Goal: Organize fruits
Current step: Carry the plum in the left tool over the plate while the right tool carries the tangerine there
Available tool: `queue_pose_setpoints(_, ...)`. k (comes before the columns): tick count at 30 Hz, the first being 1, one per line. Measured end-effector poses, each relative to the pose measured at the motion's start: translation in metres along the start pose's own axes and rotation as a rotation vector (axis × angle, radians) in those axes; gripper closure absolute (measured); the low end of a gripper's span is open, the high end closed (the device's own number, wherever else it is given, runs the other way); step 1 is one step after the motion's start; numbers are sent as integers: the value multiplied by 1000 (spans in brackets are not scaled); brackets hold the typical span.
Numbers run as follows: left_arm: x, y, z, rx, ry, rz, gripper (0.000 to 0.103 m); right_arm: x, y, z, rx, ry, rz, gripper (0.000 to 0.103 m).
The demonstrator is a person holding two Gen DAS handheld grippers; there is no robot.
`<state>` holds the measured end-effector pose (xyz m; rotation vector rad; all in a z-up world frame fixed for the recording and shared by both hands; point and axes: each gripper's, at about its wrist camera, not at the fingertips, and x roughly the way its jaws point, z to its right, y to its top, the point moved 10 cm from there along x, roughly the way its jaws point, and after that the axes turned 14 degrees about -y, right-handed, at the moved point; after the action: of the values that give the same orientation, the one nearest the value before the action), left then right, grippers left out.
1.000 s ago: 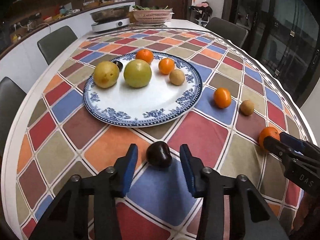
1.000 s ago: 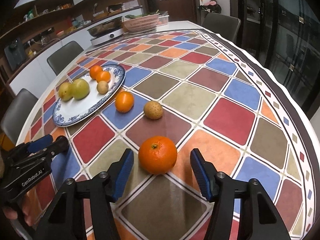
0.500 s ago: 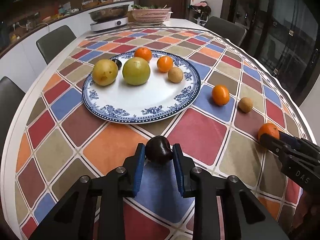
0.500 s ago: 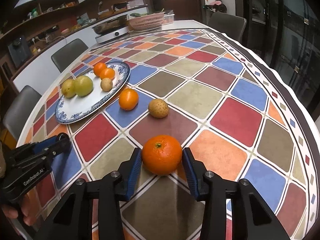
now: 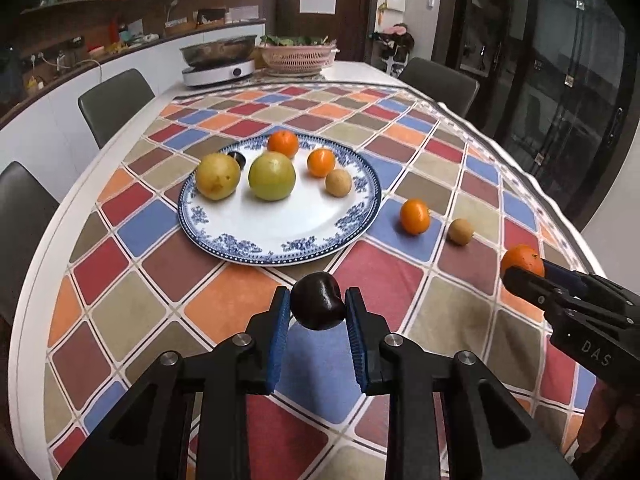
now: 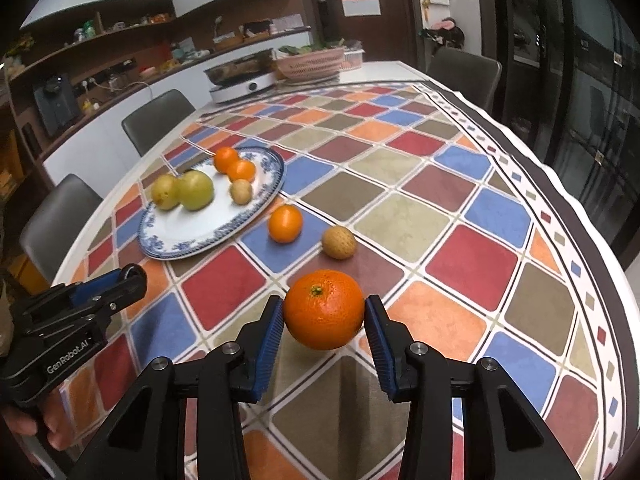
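Now that both claws have closed, plum (image 5: 318, 306) is gripped by left gripper (image 5: 316, 334), orange (image 6: 325, 309) by right gripper (image 6: 325, 334); plate (image 5: 256, 254), upper centre, likely next.

We see grey chairs (image 5: 114, 104) around the checkered table (image 5: 400, 128), dark glass doors (image 5: 560, 80) right of it.

The left gripper (image 5: 318, 307), black with blue ribbed pads, points forward and down, and its two pads press on both sides of a dark round plum (image 5: 317, 301). The right gripper (image 6: 325, 312), of the same build, also points down and clamps a round orange (image 6: 324, 309) between its pads.
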<state>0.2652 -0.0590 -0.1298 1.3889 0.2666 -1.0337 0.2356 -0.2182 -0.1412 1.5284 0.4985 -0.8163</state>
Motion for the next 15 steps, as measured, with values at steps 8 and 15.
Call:
queue_pose_setpoints(8, -34, 12, 10, 20, -12, 68, 75, -30, 12, -9, -12, 40, 66, 61)
queue_pose_setpoints(15, -57, 22, 16, 33, -16, 116, 75, -55, 25, -21, -37, 85, 123, 61)
